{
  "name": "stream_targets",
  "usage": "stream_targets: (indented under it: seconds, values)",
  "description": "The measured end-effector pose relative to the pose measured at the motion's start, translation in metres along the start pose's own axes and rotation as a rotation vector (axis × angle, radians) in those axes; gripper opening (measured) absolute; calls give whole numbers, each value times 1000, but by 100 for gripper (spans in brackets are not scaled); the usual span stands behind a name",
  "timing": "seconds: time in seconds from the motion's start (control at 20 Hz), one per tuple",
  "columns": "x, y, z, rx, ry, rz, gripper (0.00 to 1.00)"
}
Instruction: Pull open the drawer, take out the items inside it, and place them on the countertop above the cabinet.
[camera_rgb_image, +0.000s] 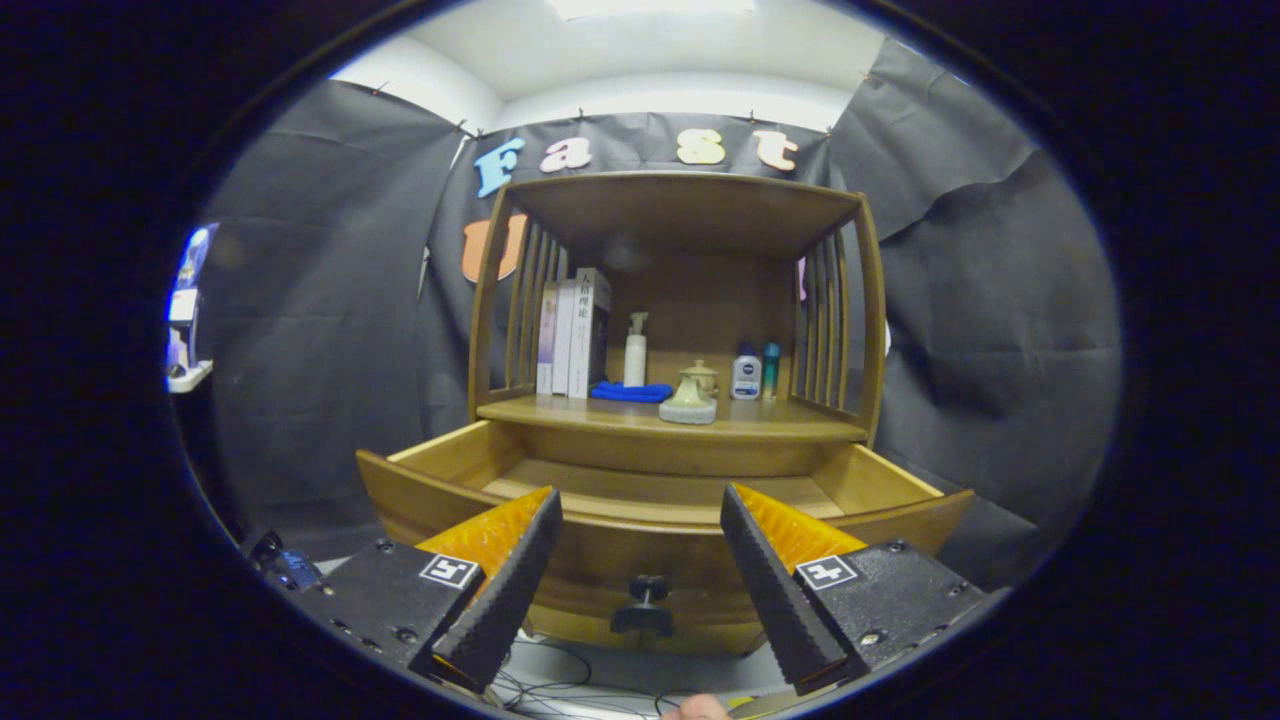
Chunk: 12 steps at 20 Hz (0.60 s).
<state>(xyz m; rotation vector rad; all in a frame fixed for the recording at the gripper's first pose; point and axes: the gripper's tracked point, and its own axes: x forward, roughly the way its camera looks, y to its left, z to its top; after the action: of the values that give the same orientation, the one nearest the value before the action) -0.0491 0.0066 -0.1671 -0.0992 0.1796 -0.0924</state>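
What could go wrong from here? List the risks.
1. The open gripper holds nothing; reaching into the pulled-out wooden drawer, its fingers may catch the front edge.
2. The countertop already carries upright books, a white pump bottle and a pale ceramic teapot; setting items down could topple them.

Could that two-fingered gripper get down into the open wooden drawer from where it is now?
Probably yes. The gripper is open and holds nothing, its fingers either side of the dark knob. The wooden drawer is pulled out just beyond, nothing covering its top. Its contents can't be made out.
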Motion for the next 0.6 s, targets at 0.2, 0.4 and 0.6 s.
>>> stream_targets:
  seconds: [0.2, 0.4, 0.6]
  values:
    - [3, -2, -28, 36, 40, -30, 100]
    - [16, -5, -54, 22, 75, -50, 100]
    - [25, -6, -75, 52, 124, -65, 100]
